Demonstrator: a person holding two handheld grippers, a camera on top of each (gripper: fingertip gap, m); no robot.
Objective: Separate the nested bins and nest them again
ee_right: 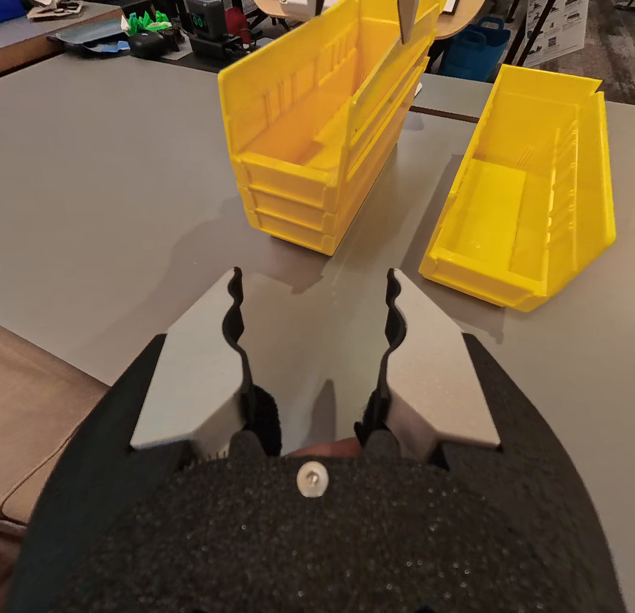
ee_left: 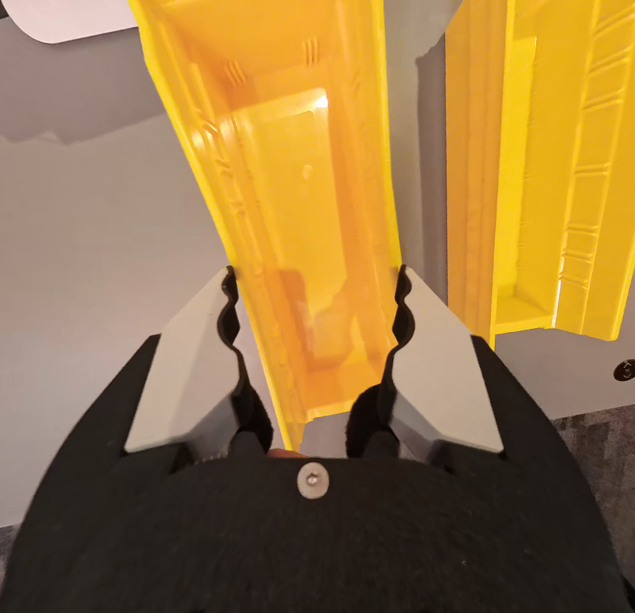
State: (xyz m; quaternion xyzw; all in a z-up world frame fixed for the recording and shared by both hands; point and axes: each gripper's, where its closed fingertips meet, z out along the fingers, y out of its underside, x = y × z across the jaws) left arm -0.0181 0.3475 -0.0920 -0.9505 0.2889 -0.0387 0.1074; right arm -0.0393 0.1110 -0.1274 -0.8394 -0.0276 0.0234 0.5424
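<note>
The left gripper (ee_left: 314, 270), jaws apart over the stack of nested yellow plastic bins (ee_right: 309, 142), may lift several; right gripper (ee_right: 312, 270) gapes empty nearby.

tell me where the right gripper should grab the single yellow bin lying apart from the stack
Best bet: a long side wall of the lone bin, taken from above near the tall back end. It sits upright and open-topped on the grey table, so the thin wall edge is exposed, and one finger can drop inside. The right gripper is open and empty.
</note>
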